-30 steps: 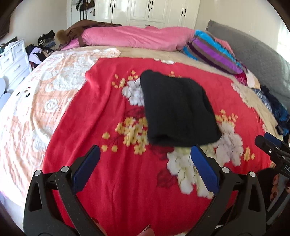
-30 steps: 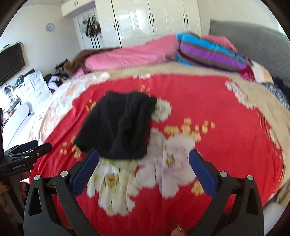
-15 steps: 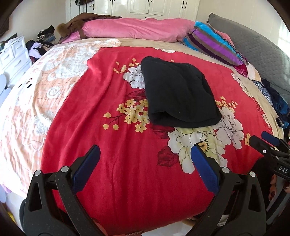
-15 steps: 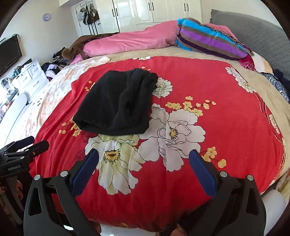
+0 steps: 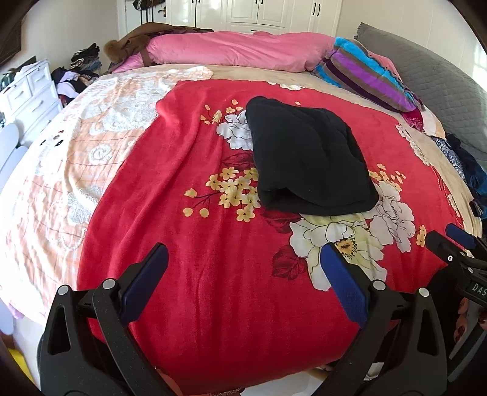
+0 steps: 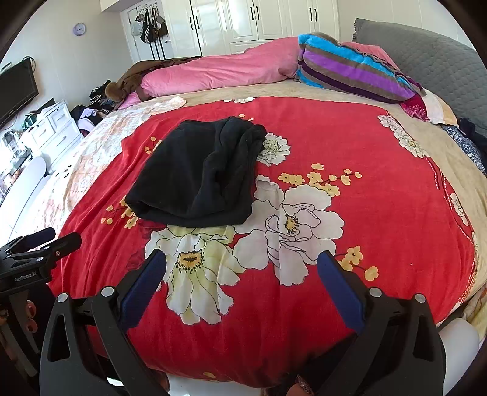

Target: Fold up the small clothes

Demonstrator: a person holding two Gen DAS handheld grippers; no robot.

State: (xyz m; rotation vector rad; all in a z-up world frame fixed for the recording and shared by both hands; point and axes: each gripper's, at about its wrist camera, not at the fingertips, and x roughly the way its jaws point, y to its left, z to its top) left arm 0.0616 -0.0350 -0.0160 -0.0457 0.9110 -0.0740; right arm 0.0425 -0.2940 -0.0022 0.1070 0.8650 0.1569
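Garment (image 5: 307, 158) folded on blanket (image 5: 194, 170); grippers apart

We count one black garment (image 5: 307, 158), folded, in the middle of the scene. It lies on one red flowered blanket (image 5: 188, 195). At the far side we see one pink quilt (image 5: 237, 48), and to its right one striped pillow (image 5: 365, 76). One brown coat (image 6: 131, 79) lies at the far left. We count two grippers, the left gripper (image 5: 243, 271) and the right gripper (image 6: 240, 274), each with two blue pads. On the far left wall hangs one clock (image 6: 79, 29).
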